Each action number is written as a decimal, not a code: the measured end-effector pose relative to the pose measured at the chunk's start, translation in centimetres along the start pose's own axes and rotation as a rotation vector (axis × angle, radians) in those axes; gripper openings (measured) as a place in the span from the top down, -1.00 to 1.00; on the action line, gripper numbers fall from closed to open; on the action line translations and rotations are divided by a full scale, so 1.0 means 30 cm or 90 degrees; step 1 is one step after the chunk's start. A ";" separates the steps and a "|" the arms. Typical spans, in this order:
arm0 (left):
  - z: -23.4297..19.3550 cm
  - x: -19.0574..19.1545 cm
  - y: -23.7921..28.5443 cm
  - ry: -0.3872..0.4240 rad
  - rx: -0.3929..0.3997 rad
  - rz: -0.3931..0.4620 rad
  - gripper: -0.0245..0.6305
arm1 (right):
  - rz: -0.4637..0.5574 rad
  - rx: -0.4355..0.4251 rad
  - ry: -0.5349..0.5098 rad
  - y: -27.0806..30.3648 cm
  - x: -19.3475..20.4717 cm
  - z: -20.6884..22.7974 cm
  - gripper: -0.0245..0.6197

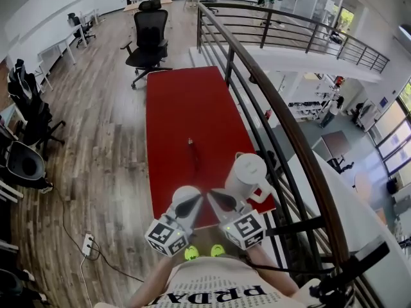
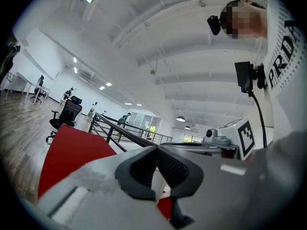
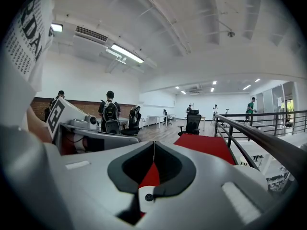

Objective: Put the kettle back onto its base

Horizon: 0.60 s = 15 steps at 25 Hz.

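In the head view a white kettle (image 1: 247, 174) stands upright near the right front corner of the red table (image 1: 186, 108). A white round base (image 1: 185, 195) lies to its left at the front edge, partly hidden under my left gripper (image 1: 198, 199). My right gripper (image 1: 210, 194) is just left of the kettle, apart from it. The two grippers' tips point toward each other over the table edge. Both are shut with nothing held: the left gripper (image 2: 156, 150) shows pads meeting, and so does the right gripper (image 3: 153, 145). A small white disc (image 3: 146, 194) with a dark dot shows below the right jaws.
A dark metal railing (image 1: 270, 101) runs close along the table's right side, with a drop to a lower floor beyond it. A small dark object (image 1: 191, 142) lies mid-table. An office chair (image 1: 149, 40) stands at the far end. A power strip (image 1: 87, 244) lies on the floor to the left.
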<state>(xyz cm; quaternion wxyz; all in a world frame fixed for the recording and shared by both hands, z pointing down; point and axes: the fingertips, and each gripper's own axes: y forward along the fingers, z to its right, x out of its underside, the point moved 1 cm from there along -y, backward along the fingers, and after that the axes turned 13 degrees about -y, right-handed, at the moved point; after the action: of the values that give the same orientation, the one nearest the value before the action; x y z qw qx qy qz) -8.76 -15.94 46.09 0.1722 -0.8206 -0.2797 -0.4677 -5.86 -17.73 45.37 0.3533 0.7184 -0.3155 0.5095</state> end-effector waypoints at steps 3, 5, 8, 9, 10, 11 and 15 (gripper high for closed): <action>-0.004 -0.008 0.023 0.005 0.004 0.003 0.95 | 0.002 0.006 0.001 -0.006 0.007 0.022 0.90; -0.005 -0.007 0.040 0.003 0.007 0.001 0.95 | -0.003 0.007 0.007 -0.010 0.012 0.033 0.90; 0.001 0.004 0.068 0.003 0.015 -0.003 0.95 | -0.007 0.014 0.011 -0.023 0.030 0.053 0.90; 0.006 0.009 0.078 0.003 0.019 -0.004 0.95 | -0.008 0.018 0.012 -0.028 0.038 0.061 0.90; 0.011 0.014 0.088 0.002 0.024 -0.006 0.95 | -0.009 0.021 0.013 -0.034 0.044 0.068 0.90; 0.017 0.019 0.098 0.000 0.028 -0.008 0.95 | -0.010 0.024 0.014 -0.039 0.049 0.076 0.90; 0.042 0.033 0.144 -0.005 0.040 -0.017 0.95 | -0.013 0.036 0.020 -0.068 0.066 0.115 0.90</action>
<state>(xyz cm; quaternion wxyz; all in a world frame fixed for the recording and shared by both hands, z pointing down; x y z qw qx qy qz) -4.83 -18.34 46.21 0.1906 -0.8129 -0.3059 -0.4574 -1.87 -19.66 46.09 0.3431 0.7234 -0.2880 0.5254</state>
